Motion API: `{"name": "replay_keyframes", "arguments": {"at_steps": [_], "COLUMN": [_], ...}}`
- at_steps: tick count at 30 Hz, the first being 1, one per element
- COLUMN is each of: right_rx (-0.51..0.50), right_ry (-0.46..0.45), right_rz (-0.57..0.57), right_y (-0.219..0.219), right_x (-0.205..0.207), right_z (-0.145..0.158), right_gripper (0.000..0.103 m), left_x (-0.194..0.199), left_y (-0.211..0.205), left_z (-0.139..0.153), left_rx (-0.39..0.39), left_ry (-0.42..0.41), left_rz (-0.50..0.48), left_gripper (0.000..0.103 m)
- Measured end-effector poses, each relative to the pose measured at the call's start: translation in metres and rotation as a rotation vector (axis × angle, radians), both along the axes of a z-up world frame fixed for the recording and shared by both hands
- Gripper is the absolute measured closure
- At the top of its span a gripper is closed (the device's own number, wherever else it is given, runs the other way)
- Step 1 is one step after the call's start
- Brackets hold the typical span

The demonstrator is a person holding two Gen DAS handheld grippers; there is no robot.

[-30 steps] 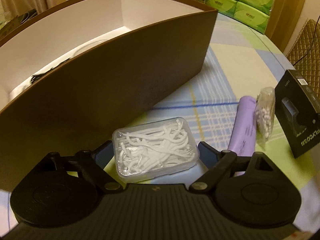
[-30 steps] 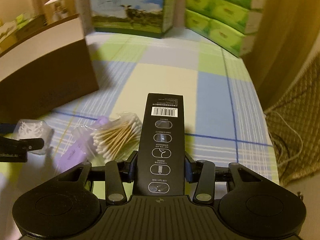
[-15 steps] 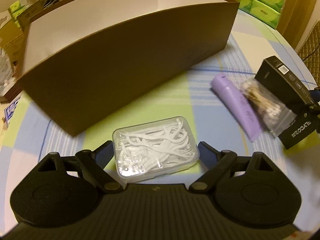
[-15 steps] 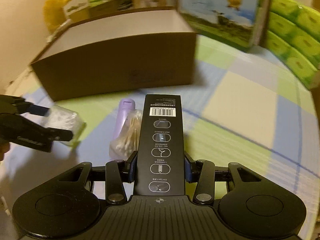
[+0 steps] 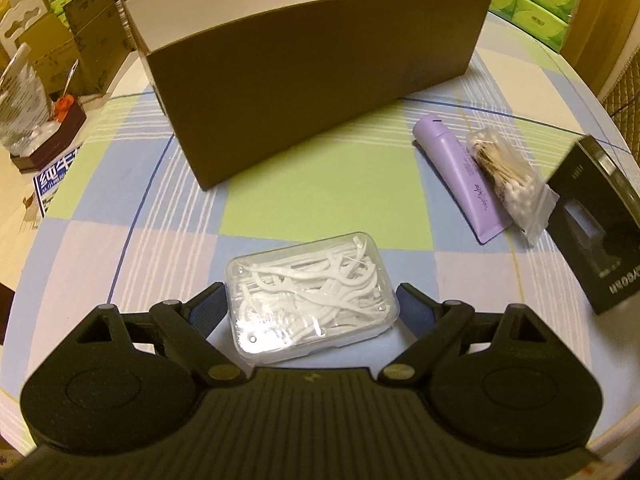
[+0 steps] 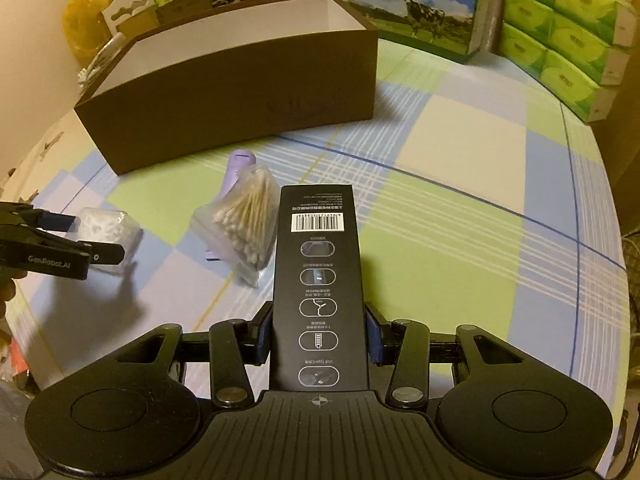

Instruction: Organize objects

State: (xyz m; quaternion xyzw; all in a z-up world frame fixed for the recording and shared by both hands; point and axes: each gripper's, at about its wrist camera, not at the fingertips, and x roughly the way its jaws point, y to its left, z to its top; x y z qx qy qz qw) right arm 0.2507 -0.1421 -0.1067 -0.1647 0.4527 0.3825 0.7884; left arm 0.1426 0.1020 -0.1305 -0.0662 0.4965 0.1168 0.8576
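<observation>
My left gripper [image 5: 312, 300] is shut on a clear plastic case of white floss picks [image 5: 308, 280], held just above the checked tablecloth. It also shows at the left edge of the right wrist view, as the left gripper [image 6: 98, 238] with the case [image 6: 108, 226]. My right gripper [image 6: 320, 336] is shut on a long black box [image 6: 320, 240] with a barcode, its long side pointing forward; the black box [image 5: 592, 220] appears at the right of the left wrist view. An open brown box [image 5: 320, 80] with white inner walls stands beyond both grippers, the brown box [image 6: 240, 112] facing me.
A purple tube [image 5: 460, 176] and a bag of cotton swabs [image 5: 508, 180] lie together on the cloth between the grippers. A milk carton [image 6: 412, 4] and green tissue packs [image 6: 560, 32] stand at the back right. Cardboard boxes [image 5: 72, 40] crowd the left table edge.
Both grippers have drawn back from the brown box with their loads still held. The right view has swung left, so the brown box now fills its upper half.
</observation>
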Motion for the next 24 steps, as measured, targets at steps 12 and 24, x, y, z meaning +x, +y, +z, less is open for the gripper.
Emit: {"name": "replay_keyframes", "arguments": {"at_steps": [12, 24], "right_rx": [-0.021, -0.039], "right_ry": [-0.034, -0.036], "right_rz": [-0.032, 0.005], "right_y": [0.014, 0.018], "right_x": [0.008, 0.003], "right_z": [-0.002, -0.004], "right_gripper": [0.048, 0.062], "left_x": [0.012, 0.009], "left_y": [0.000, -0.002], "left_z": [-0.007, 0.008], "left_rx": [0.015, 0.019], "left_ry": [0.019, 0.020], "left_rz": [0.019, -0.008], "left_gripper": [0.016, 0.017]}}
